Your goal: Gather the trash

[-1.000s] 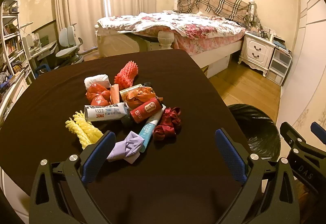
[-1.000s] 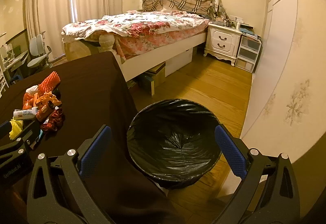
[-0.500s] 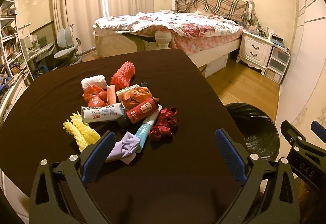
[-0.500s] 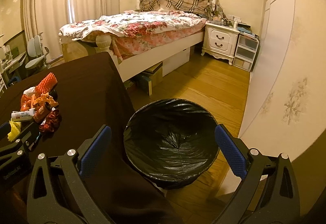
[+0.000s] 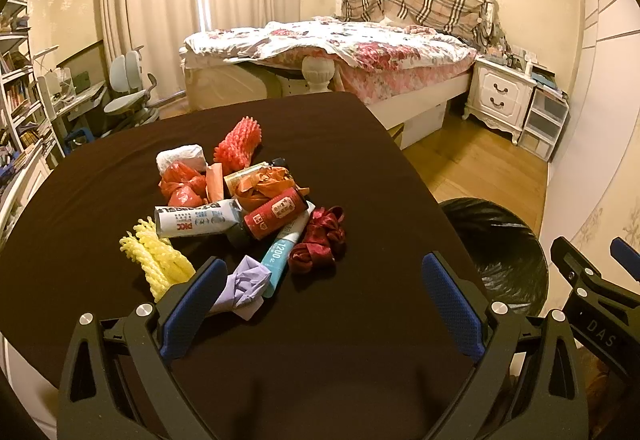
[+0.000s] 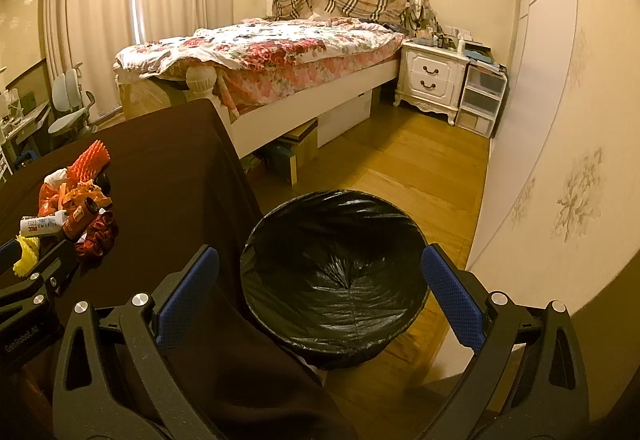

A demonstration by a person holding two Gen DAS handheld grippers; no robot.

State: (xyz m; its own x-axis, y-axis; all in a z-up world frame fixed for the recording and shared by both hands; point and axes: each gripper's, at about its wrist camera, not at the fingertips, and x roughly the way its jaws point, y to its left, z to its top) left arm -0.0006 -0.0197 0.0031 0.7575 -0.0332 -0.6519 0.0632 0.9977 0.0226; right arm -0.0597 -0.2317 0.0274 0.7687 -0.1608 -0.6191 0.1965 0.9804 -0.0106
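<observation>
A pile of trash lies on the dark brown table (image 5: pixel 360 168): yellow foam netting (image 5: pixel 156 260), a lilac crumpled wrapper (image 5: pixel 244 286), a blue tube (image 5: pixel 286 252), a dark red ribbon (image 5: pixel 320 242), a red can (image 5: pixel 276 214), a white tube (image 5: pixel 192 222), orange bags (image 5: pixel 182 186) and red foam netting (image 5: pixel 238 144). My left gripper (image 5: pixel 320 300) is open and empty, just short of the pile. My right gripper (image 6: pixel 320 300) is open and empty above the black-lined trash bin (image 6: pixel 336 272), which also shows in the left wrist view (image 5: pixel 500 252).
The bin stands on the wood floor by the table's right edge. A bed (image 6: pixel 264 52) stands behind the table, a white nightstand (image 6: pixel 432 80) beside it. A wall (image 6: pixel 560 120) is close on the right. A desk chair (image 5: pixel 128 96) stands at far left.
The left gripper has shifted slightly, so the pile sits a little lower and more central in its view. The right gripper drifted slightly over the bin. Both stay open.
</observation>
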